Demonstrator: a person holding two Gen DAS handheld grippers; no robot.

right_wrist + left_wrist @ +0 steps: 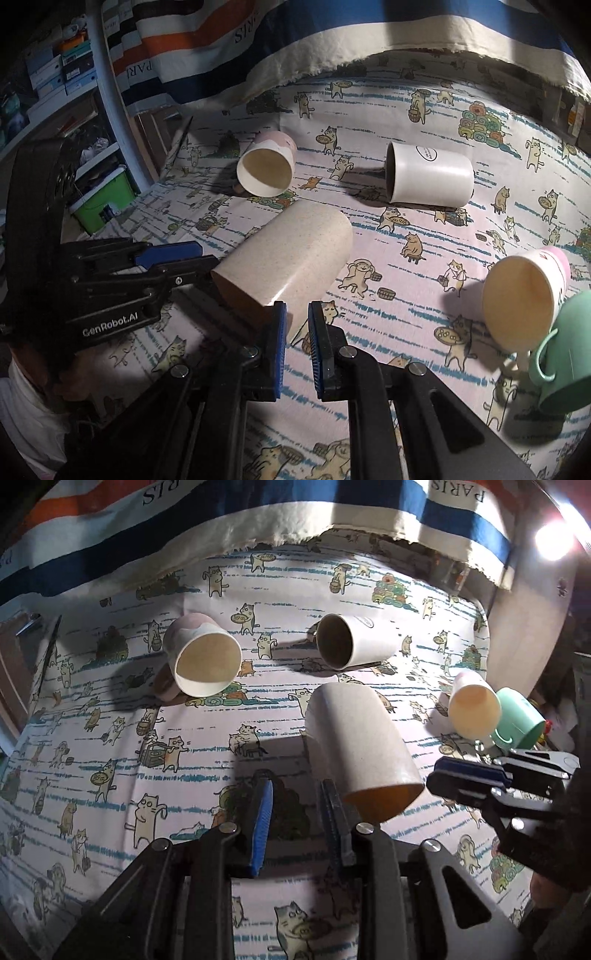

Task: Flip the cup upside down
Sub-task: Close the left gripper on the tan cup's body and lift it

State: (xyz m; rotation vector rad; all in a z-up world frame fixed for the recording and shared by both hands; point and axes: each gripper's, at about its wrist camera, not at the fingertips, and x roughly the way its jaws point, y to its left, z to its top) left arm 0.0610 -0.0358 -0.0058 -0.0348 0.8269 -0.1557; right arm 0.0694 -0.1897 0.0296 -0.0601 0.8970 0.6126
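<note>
A beige speckled cup [360, 744] lies on its side on the cat-print cloth, its open mouth toward me; it also shows in the right wrist view [291, 258]. My left gripper [297, 805] is open and empty, its right finger close beside the cup's rim. My right gripper [297, 323] is open a small way and empty, its left finger [279, 332] close to the cup's lower wall. Each gripper shows in the other's view: the right one [469, 781] at the cup's right, the left one [177, 258] at the cup's mouth.
Several other cups lie on their sides: a pink-white one [201, 657] at back left, a white one [351, 640] at back centre, a pink one [474, 710] and a green mug [517, 718] at right. A striped cloth [258, 520] hangs behind. Shelves [62, 92] stand at left.
</note>
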